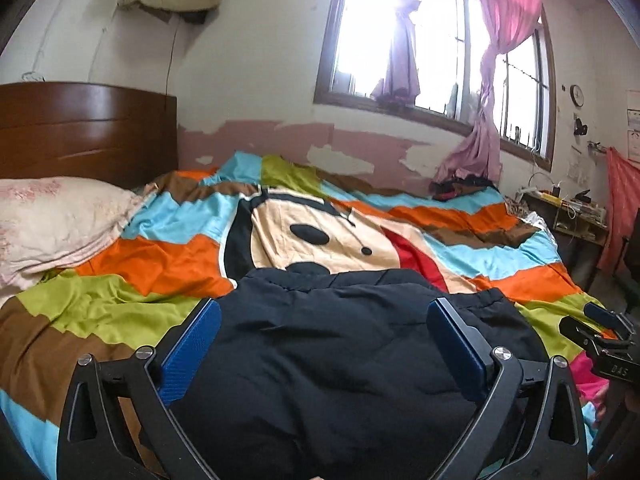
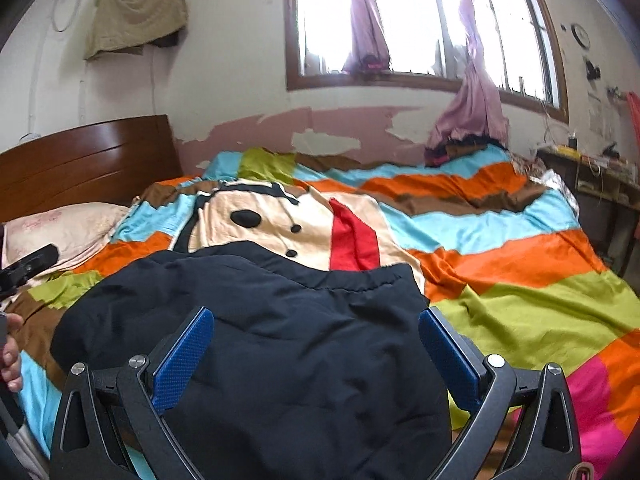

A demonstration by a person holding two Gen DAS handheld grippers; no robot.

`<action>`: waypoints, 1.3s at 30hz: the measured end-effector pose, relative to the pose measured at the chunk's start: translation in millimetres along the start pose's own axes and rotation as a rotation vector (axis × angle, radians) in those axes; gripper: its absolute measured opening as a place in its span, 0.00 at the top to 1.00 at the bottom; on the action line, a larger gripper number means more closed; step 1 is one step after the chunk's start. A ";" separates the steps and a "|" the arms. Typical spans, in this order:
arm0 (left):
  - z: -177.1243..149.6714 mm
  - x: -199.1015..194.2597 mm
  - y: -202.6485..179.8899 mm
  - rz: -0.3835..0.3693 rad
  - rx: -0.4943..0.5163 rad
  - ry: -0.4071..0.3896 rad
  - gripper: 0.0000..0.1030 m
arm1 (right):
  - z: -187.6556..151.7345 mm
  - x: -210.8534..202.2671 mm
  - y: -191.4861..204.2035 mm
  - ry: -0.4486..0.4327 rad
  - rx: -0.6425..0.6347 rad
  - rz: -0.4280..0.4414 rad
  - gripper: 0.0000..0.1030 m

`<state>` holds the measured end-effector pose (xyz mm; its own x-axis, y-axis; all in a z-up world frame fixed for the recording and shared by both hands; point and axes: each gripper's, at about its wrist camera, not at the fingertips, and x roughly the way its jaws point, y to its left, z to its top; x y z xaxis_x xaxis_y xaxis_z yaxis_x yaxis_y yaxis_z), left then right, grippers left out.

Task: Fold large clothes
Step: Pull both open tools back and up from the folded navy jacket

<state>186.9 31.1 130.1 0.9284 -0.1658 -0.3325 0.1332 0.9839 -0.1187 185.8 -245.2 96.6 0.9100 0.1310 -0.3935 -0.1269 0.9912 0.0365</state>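
A dark navy padded garment (image 1: 328,368) lies folded on the colourful patchwork quilt (image 1: 132,256), its elastic hem toward the far side. My left gripper (image 1: 324,308) hovers over it, blue pads wide apart and nothing pressed between them. My right gripper (image 2: 316,316) stands open above the same garment (image 2: 280,352), closer to its right edge. The pads touch no cloth. The right gripper's tip (image 1: 608,332) shows at the right edge of the left wrist view. The left gripper (image 2: 28,266) and a hand (image 2: 10,356) show at the left edge of the right wrist view.
A pale pink pillow (image 1: 56,220) rests against the wooden headboard (image 1: 84,128) at the left. The quilt (image 2: 520,300) stretches wide to the right of the garment. A window with pink curtains (image 1: 480,148) is behind the bed, and a cluttered desk (image 1: 572,208) stands at the far right.
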 end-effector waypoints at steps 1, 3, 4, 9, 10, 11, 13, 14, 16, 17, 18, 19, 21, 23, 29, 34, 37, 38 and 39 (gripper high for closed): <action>-2.3 -3.4 -0.9 -0.002 0.005 -0.004 0.02 | -1.6 -5.2 3.4 -0.012 -0.008 0.001 0.00; -6.2 -9.4 -4.2 -0.036 0.004 -0.004 0.02 | -5.1 -15.1 7.6 -0.036 -0.015 -0.001 0.00; -8.5 -13.1 -4.5 -0.053 -0.002 -0.006 0.02 | -6.7 -19.1 8.8 -0.044 -0.014 -0.002 0.00; -15.6 -31.0 -6.9 -0.059 -0.022 -0.033 0.02 | -17.4 -37.7 14.1 -0.075 -0.003 -0.016 0.00; -16.9 -34.1 -6.9 -0.056 -0.017 -0.036 0.02 | -19.7 -41.3 15.3 -0.080 0.000 -0.016 0.00; -19.1 -37.8 -7.0 -0.050 -0.011 -0.040 0.02 | -21.5 -44.4 16.4 -0.084 0.000 -0.017 0.00; -25.4 -45.7 -7.1 -0.029 -0.003 -0.045 0.02 | -25.0 -50.9 20.3 -0.093 -0.004 -0.019 0.00; -28.6 -49.2 -7.3 -0.014 0.000 -0.043 0.02 | -26.7 -54.5 23.2 -0.098 -0.008 -0.020 0.00; -34.8 -55.3 -6.8 0.003 0.011 -0.037 0.02 | -29.6 -61.6 28.7 -0.108 -0.013 -0.024 0.00; -38.2 -59.4 -7.1 0.011 0.015 -0.036 0.02 | -31.3 -64.5 30.7 -0.114 -0.010 -0.023 0.00; -41.9 -63.4 -7.0 0.022 0.016 -0.035 0.02 | -33.0 -68.2 33.1 -0.121 -0.006 -0.017 0.00; -45.6 -67.1 -6.5 0.033 0.016 -0.032 0.02 | -34.7 -70.8 34.2 -0.123 -0.003 -0.013 0.00; -52.4 -75.7 -5.9 0.051 0.013 -0.025 0.02 | -38.6 -77.4 39.1 -0.127 0.000 -0.009 0.00; -57.9 -82.9 -4.8 0.064 0.008 -0.020 0.02 | -43.2 -83.8 44.1 -0.129 0.005 -0.003 0.00; -66.6 -102.3 -6.3 0.069 0.001 -0.002 0.02 | -53.9 -100.4 54.7 -0.123 0.032 0.028 0.00; -67.3 -117.8 -7.9 0.071 -0.004 -0.005 0.02 | -60.1 -114.4 63.3 -0.121 0.027 0.041 0.00; -68.0 -127.7 -9.5 0.075 -0.001 -0.007 0.02 | -63.8 -123.6 68.3 -0.127 0.019 0.040 0.00; -68.7 -131.6 -10.6 0.078 0.001 -0.008 0.02 | -65.0 -126.9 69.7 -0.129 0.017 0.039 0.00; -69.3 -134.8 -11.4 0.079 0.002 -0.008 0.02 | -66.1 -129.8 71.0 -0.129 0.016 0.041 0.00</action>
<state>36.2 37.7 111.5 0.9387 -0.0869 -0.3336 0.0601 0.9941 -0.0901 32.6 -192.9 89.5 0.9475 0.1713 -0.2700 -0.1596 0.9851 0.0648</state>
